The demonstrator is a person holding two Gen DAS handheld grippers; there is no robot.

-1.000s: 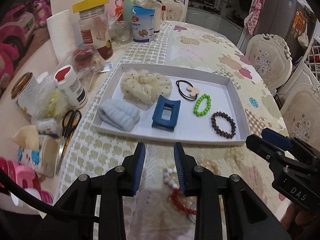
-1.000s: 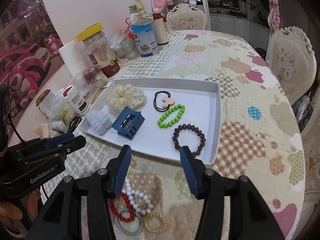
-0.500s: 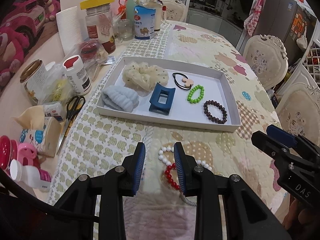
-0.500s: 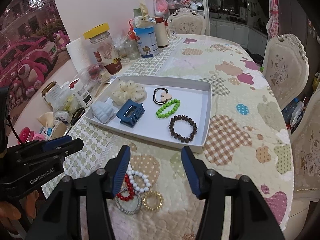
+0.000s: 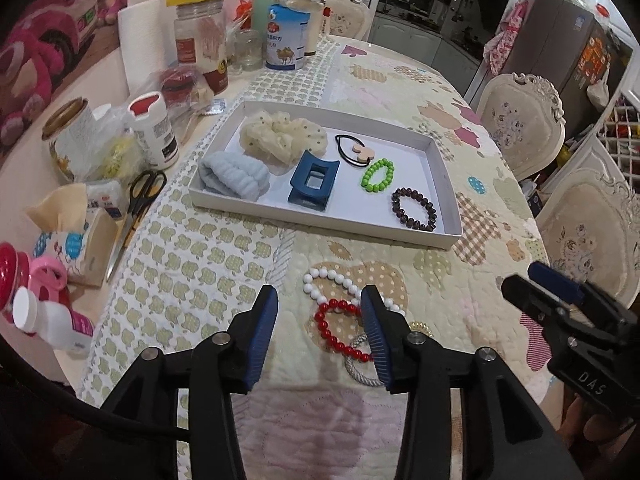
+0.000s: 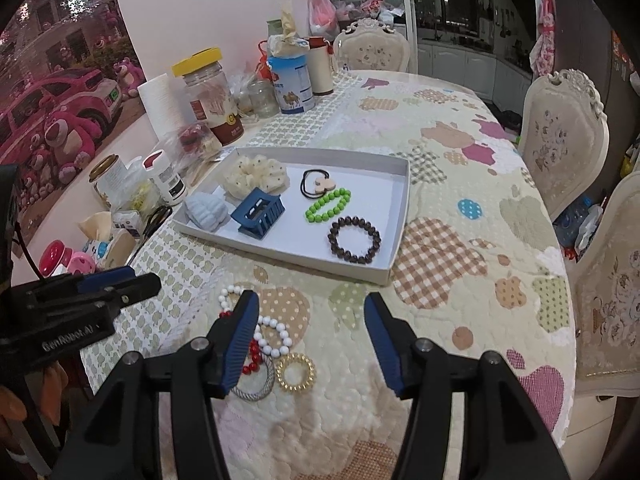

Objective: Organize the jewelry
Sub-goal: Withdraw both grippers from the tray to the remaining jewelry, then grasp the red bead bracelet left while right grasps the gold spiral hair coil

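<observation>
Both tools hang above the quilted counter (image 6: 460,184) with fingers spread apart, gripping nothing; the left tool (image 5: 320,334) sits over the red bead bracelet (image 5: 334,330), the right tool (image 6: 310,336) beside the white bead bracelet (image 6: 276,330) and gold coil ring (image 6: 296,372); beyond, the white tray (image 6: 402,216) holds the dark bead bracelet (image 6: 354,241).

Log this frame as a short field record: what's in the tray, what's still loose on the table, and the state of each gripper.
tray: cream scrunchie, light blue scrunchie, blue claw clip, black hair tie, green bead bracelet, dark bead bracelet
loose on table: white bead bracelet, red bead bracelet, grey cord ring, gold coil tie
left gripper: open, empty
right gripper: open, empty
</observation>
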